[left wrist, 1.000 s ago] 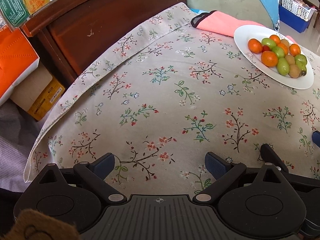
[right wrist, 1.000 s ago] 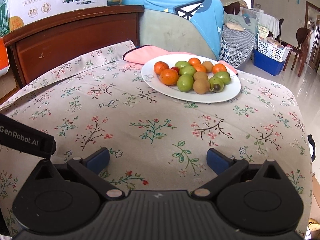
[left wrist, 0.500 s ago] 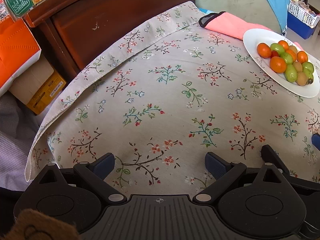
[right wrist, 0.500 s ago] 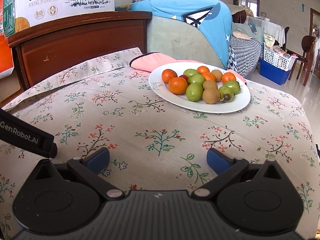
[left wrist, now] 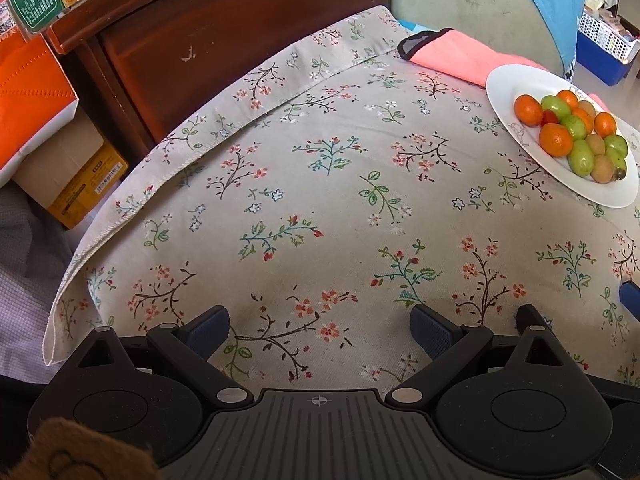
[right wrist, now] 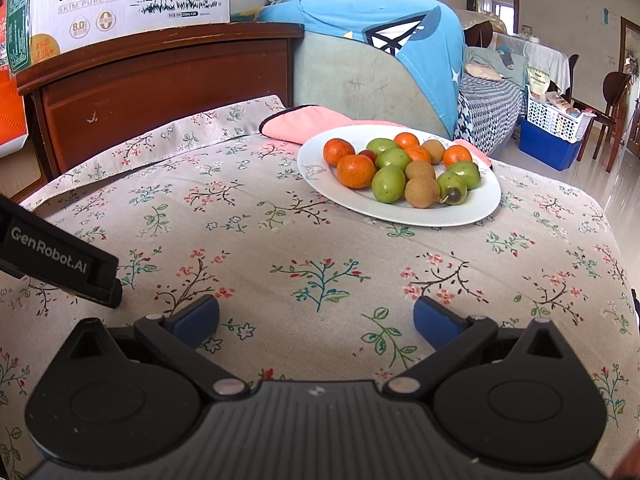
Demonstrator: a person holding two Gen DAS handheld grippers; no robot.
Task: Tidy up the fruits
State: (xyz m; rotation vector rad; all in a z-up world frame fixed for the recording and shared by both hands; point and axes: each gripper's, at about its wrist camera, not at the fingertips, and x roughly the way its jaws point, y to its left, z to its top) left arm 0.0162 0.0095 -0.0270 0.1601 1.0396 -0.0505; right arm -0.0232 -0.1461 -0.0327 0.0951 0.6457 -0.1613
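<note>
Both cameras are drawing closer to the fruit than a second ago: in the right wrist view the white plate (right wrist: 476, 216) is sitting larger and nearer, and in the left wrist view it is sliding further toward the right edge. Nearest, the right tongs (right wrist: 316, 318) and the left tongs (left wrist: 320, 330) are hovering with their blue pads apart and nothing between them, above the flowered cloth of the desk (right wrist: 280, 248). Farther on, the fruits (right wrist: 404, 168), orange, green and brown ones, are lying mixed in one heap on the plate, well apart from both tongs. Such a heap fits either an unsorted pile or fruit already gathered, so the step in hand is staying unsettled. One small red fruit is lying half hidden among the others, and behind the plate a pink cloth (right wrist: 304, 126) is partly covered by it.
</note>
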